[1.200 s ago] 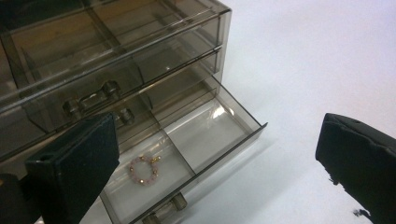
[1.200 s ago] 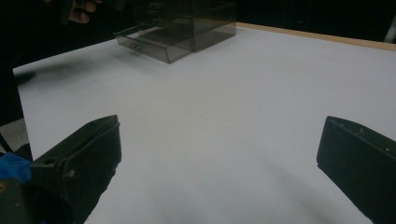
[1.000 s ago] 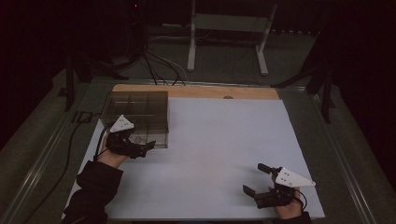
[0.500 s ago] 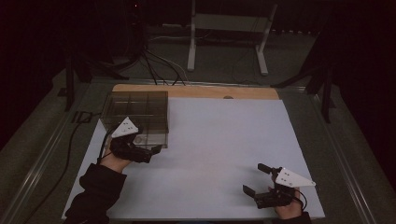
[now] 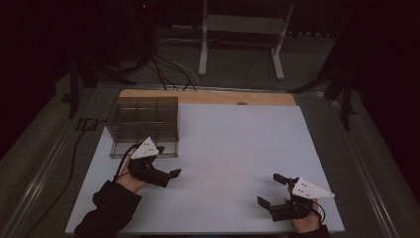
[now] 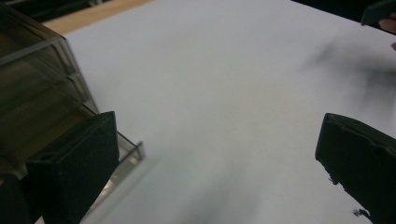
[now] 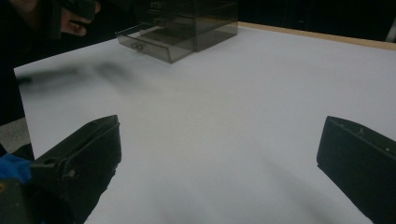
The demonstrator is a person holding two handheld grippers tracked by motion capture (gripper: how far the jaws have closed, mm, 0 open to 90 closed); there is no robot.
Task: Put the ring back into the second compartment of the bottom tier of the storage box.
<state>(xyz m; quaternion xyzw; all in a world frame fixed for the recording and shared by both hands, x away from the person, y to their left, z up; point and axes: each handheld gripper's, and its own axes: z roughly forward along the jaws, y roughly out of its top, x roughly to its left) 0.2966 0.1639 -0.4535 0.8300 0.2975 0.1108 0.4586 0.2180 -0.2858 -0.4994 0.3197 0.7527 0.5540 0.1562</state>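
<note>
Resting surface: white sheet (image 5: 233,163) spread over a wooden table (image 5: 208,96), wood showing as a strip along the far edge.
Box: smoky see-through plastic organiser (image 5: 144,125) with divided compartments, sitting at the far left corner of the sheet; in the right gripper view (image 7: 187,25) a shallow drawer (image 7: 156,44) pulled partway out of its front.
Left gripper: (image 5: 171,174) held low over the sheet just in front of the box, angled toward the middle of the table; grey three-cornered plate (image 5: 147,149) on top, cable trailing back over the hand.
Left jaws: spread wide with nothing between them; in the left gripper view (image 6: 219,154) one jaw close beside the box's near corner (image 6: 46,93), contact not clear.
Left sleeve: dark cuff (image 5: 111,203) entering from the bottom edge.
Right gripper: (image 5: 272,191) near the sheet's front right corner, well apart from the box, pointing left and away.
Right jaws: parted wide, empty, bare sheet between them in the right gripper view (image 7: 219,154).
Background: dark floor, cables (image 5: 163,64) and a white stand (image 5: 240,29) beyond the table.
</note>
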